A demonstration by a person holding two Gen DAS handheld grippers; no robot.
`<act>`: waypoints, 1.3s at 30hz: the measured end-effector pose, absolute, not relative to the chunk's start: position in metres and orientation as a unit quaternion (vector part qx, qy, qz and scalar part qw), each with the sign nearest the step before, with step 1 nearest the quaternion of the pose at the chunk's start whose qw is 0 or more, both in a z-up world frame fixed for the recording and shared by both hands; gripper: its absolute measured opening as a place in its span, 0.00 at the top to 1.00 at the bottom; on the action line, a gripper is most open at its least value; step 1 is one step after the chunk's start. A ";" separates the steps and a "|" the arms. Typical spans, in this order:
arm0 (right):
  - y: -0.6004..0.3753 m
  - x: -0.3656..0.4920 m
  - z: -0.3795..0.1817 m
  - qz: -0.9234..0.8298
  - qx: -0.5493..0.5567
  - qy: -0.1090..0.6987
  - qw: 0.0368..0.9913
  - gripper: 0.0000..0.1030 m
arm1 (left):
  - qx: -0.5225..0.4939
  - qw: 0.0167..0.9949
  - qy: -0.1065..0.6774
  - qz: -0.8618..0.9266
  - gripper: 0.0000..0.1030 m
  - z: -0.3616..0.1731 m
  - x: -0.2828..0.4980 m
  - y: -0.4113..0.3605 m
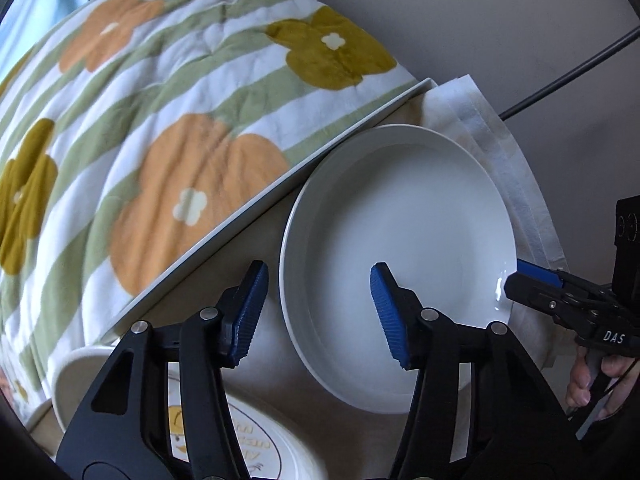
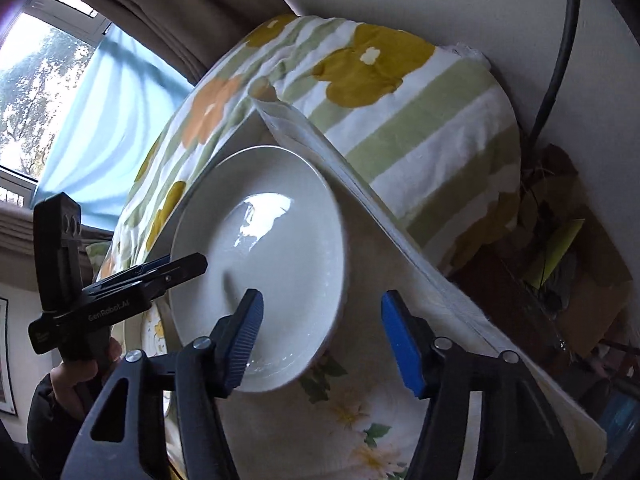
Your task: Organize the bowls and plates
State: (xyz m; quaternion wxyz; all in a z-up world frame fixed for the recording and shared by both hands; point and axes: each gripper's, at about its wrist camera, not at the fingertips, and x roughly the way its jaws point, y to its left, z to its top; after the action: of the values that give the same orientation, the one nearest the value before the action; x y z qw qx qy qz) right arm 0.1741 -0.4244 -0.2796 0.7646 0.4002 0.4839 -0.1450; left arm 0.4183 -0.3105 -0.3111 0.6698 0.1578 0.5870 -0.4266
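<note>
Risk first: the white plate (image 1: 400, 256) could tip or skid off the desk (image 1: 256, 280) if the two grippers squeeze its rim unevenly or lift at different times, since each straddles only a thin edge.

Furthest left in the left wrist view, a flowered blanket (image 1: 160, 120) butts against the desk's long edge, so there is no room to slide the plate that way. A printed bowl (image 1: 224, 440) sits at the near left, just beside the plate, and could be knocked by the left gripper (image 1: 318, 312).

That gripper's fingers (image 1: 250, 312) stand partly open, astride the plate's near-left rim with one inside and one outside; the pads do not press on it.

The plate itself lies flat toward the desk's far corner, on a flowered cloth (image 2: 360, 420).

On the right, the right gripper (image 2: 332, 340) also straddles the rim, fingers (image 2: 402, 344) half apart, gripping nothing. Beyond it folded white paper (image 1: 496, 152) lines the right edge, and the wall stands close; upward is the open way out.
</note>
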 end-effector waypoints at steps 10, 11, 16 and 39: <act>-0.417 0.183 -0.294 -0.173 0.404 0.483 0.757 0.81 | 0.156 0.680 0.576 -0.426 0.84 -0.313 0.423 -0.306; -0.417 0.183 -0.295 -0.174 0.404 0.482 0.758 0.81 | 0.157 0.680 0.575 -0.426 0.84 -0.314 0.424 -0.306; -0.420 0.181 -0.296 -0.165 0.410 0.477 0.760 0.81 | 0.160 0.684 0.571 -0.426 0.84 -0.313 0.424 -0.307; -0.410 0.169 -0.238 -0.066 0.298 0.462 0.833 0.81 | 0.117 0.766 0.520 -0.359 0.84 -0.242 0.370 -0.265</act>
State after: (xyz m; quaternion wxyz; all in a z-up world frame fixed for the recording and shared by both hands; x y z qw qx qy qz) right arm 0.1694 -0.4101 -0.2384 0.8328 0.2983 0.4617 -0.0655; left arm 0.3698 -0.2645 -0.2419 0.7657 0.1168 0.5205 -0.3593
